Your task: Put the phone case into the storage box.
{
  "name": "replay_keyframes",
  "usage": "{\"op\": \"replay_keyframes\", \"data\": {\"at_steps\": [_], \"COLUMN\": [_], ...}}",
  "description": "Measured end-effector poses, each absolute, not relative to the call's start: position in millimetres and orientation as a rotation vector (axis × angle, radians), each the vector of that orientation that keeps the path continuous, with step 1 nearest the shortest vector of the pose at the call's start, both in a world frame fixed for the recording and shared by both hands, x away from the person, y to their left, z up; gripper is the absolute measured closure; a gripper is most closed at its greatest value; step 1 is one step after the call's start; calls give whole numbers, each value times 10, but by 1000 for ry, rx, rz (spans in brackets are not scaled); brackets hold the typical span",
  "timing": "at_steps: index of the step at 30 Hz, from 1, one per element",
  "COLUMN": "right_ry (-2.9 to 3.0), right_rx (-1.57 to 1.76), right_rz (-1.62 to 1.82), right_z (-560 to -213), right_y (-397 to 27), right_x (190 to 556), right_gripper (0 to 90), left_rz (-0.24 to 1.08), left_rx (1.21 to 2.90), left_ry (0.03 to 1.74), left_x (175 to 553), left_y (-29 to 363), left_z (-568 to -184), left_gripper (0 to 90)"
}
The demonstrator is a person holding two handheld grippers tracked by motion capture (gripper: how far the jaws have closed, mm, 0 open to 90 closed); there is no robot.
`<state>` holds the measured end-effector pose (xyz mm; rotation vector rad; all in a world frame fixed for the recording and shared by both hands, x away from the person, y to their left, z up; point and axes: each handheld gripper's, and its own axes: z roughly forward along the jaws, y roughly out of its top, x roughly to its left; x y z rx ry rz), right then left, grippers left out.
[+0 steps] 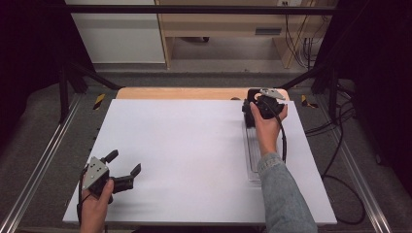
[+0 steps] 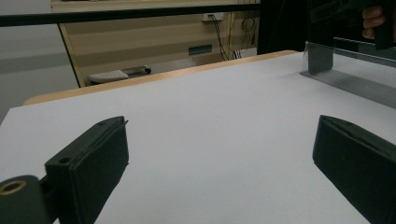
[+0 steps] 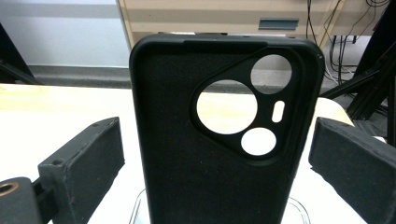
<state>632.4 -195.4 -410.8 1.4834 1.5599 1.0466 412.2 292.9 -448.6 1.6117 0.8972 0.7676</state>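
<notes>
A plain white table top (image 1: 194, 160) is seen, edged at its far side by a pale wood strip (image 1: 180, 93). The phone case (image 3: 219, 140) is matt black, with 3 round cut-outs through which light wood and white are seen. Both the left gripper (image 1: 127, 165) and the right gripper (image 1: 248, 109) are black, each topped by a grey plate. The sleeve (image 1: 286, 199) is faded blue denim. A clear, colourless holder (image 2: 355, 79) is seen on the white surface.

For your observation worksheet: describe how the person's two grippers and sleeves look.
Both the left gripper and the right gripper are black with two blocky padded jaws, a grey three-cornered plate on top and a trailing black cable. The right arm wears a blue denim sleeve.
</notes>
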Motion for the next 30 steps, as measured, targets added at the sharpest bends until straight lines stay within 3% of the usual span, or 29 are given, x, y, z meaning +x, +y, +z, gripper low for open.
{"op": "replay_keyframes", "data": {"at_steps": [30], "right_ry": [1582], "right_rx": [1460], "right_rz": [1085], "right_z": [-3960], "right_y": [-2022], "right_x": [6169], "right_gripper": [47], "left_rz": [770], "left_rx": [1611], "left_ry": [900], "left_x": [4124], "left_y": [2928], "left_z": [-4487], "left_gripper": [34]}}
